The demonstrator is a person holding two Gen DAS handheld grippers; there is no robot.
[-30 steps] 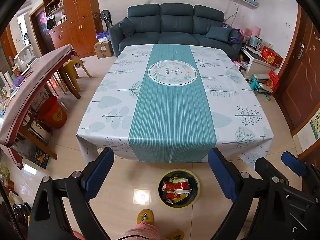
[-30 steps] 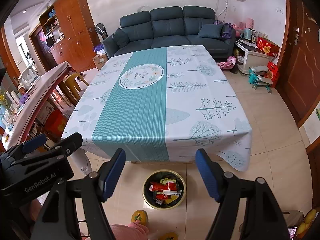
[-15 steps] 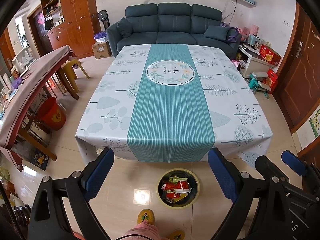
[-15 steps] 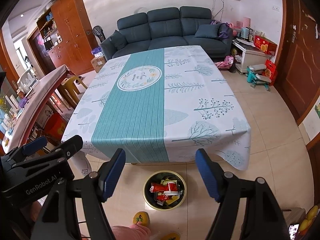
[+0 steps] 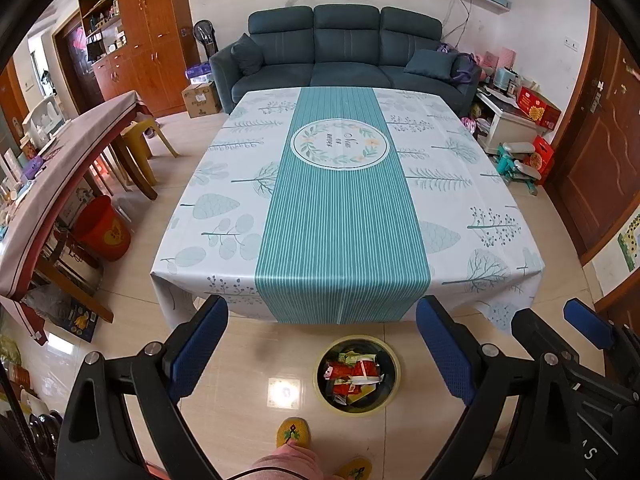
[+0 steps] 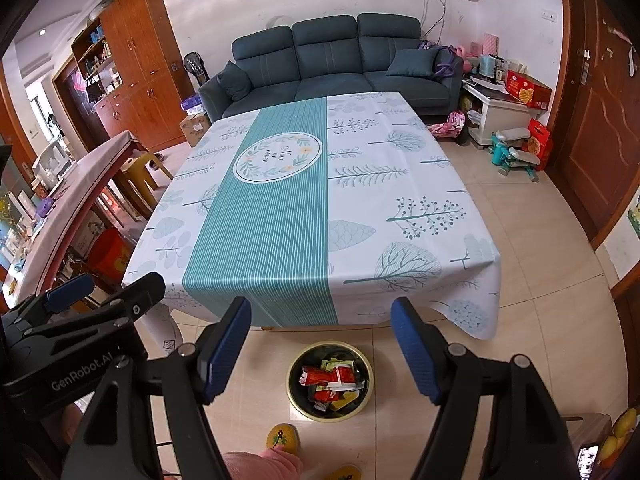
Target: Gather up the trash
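Observation:
A round bin with a yellow rim stands on the tiled floor just in front of the table, holding several red, green and yellow wrappers. My left gripper hangs open above and before it, nothing between its blue pads. My right gripper is likewise open and empty over the bin. The table, under a white and teal leaf-print cloth, shows no trash on top. Each gripper appears at the edge of the other's view.
A person's yellow slipper and pink trouser leg stand just before the bin. A long side table with a red bucket beneath lies left. A dark sofa is behind; a wooden door and toys right.
Both views have tilted slightly, so the table sits a little lower in frame. The grippers stay open and the bin has not moved.

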